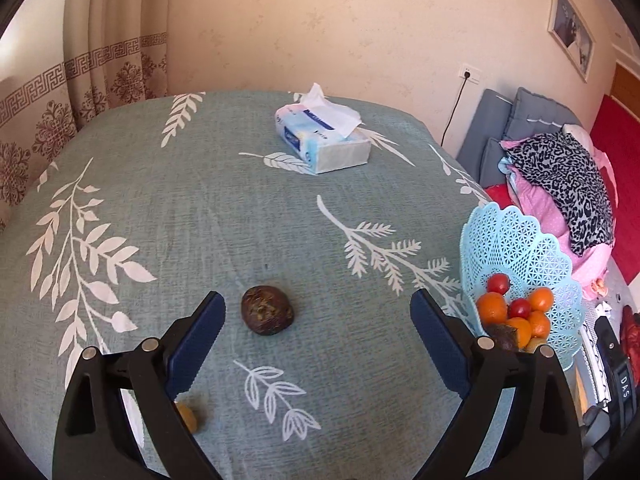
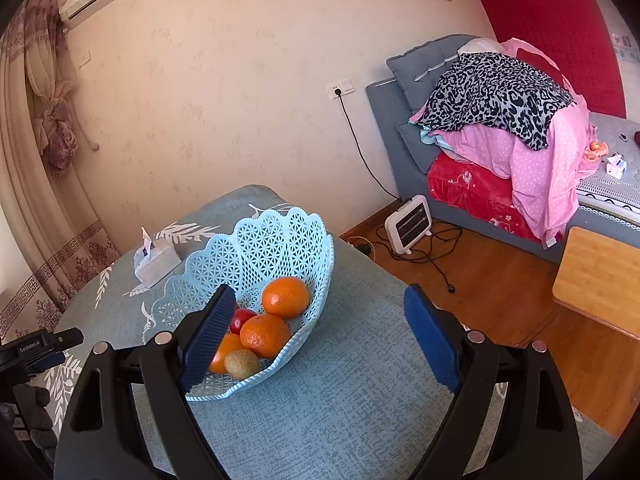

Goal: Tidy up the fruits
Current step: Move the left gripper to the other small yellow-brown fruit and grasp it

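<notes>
A dark brown wrinkled fruit [image 1: 268,310] lies on the green leaf-print tablecloth [image 1: 200,220], just ahead of my left gripper [image 1: 316,312], which is open and empty. A small yellowish fruit [image 1: 187,417] lies partly hidden under its left finger. A light blue lattice basket [image 1: 520,248] at the right table edge holds oranges [image 1: 493,307], small red fruits [image 1: 499,283] and a dark fruit. In the right wrist view the basket [image 2: 276,240] holds oranges [image 2: 285,297], a red fruit [image 2: 241,319] and a small brownish fruit [image 2: 241,363]. My right gripper [image 2: 320,320] is open and empty, just right of the basket.
A tissue box [image 1: 322,138] sits at the table's far side, also in the right wrist view [image 2: 155,261]. A bed with piled clothes [image 2: 500,120], a white heater [image 2: 408,224] with cables and a wooden stool [image 2: 600,280] stand right of the table.
</notes>
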`<state>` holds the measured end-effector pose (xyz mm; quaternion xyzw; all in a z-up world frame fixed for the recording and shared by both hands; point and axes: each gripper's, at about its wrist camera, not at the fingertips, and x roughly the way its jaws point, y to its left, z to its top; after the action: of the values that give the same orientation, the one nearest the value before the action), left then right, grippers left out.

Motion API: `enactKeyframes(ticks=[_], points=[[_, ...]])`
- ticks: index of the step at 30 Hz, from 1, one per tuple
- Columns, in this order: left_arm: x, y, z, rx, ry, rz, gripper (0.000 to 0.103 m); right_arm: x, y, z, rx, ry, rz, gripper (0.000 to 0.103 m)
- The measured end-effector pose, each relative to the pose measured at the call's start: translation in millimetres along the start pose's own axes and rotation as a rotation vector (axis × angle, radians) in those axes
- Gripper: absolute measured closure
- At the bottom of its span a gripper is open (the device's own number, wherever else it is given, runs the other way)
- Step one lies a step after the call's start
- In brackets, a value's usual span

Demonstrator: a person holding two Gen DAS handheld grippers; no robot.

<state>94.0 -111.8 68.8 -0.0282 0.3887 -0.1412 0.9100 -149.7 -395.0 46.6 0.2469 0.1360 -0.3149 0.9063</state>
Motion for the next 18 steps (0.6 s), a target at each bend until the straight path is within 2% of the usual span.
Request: enactKeyframes(ticks=[11, 18], points=[[-17.6, 58.8, -37.8, -0.076, 0.033, 0.071, 0.01, 2.1, 3.9, -2.6, -0.022, 0.009, -0.023, 0.016], [-20.9, 78.6, -59.5, -0.062, 0.033, 0.135, 0.01, 4.7, 8.9, -2.6, -0.038, 0.014, -0.043, 0.016]])
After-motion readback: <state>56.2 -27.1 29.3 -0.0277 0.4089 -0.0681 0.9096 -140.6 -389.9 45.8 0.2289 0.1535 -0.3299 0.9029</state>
